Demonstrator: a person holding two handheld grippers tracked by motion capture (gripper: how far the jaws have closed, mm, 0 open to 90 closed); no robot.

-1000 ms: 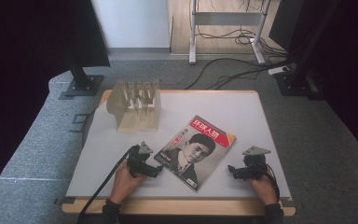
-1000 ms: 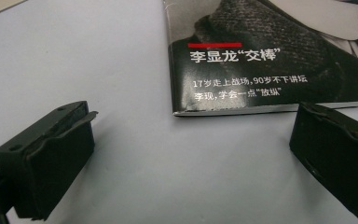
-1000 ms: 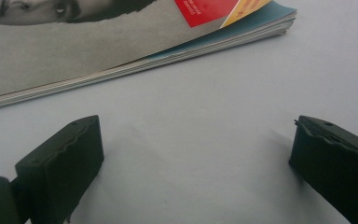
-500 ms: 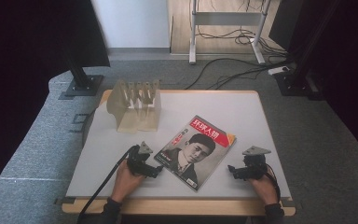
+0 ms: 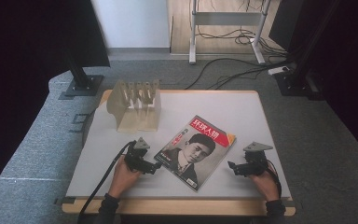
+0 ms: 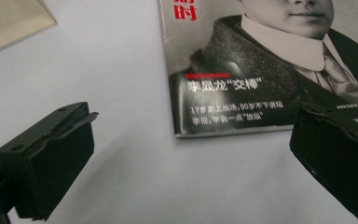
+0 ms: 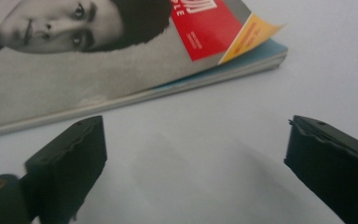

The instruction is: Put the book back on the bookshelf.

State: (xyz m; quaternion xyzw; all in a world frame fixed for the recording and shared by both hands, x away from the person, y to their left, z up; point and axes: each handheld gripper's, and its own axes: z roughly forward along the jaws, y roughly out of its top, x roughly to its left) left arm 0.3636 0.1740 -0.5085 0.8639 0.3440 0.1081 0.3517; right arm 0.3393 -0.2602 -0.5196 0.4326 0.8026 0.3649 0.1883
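A magazine (image 5: 196, 148) with a portrait cover and a red title block lies flat and askew on the white table (image 5: 242, 112). My left gripper (image 5: 153, 167) rests on the table at the magazine's near-left corner, jaws open. In the left gripper view the magazine (image 6: 261, 70) has its corner between and just beyond the two open fingers (image 6: 51, 158), with my left gripper (image 6: 191, 163) holding nothing. My right gripper (image 5: 234, 167) sits open on the table to the right of the magazine, apart from it. In the right gripper view the magazine's (image 7: 98, 70) page edge lies ahead of my open right gripper (image 7: 196, 168).
A pale wooden slotted rack (image 5: 137, 106) stands at the table's back left; its corner (image 6: 9, 18) shows in the left gripper view. Black stands and cables sit on the grey floor (image 5: 37, 135) around the table. Bare table surface lies behind and right of the magazine.
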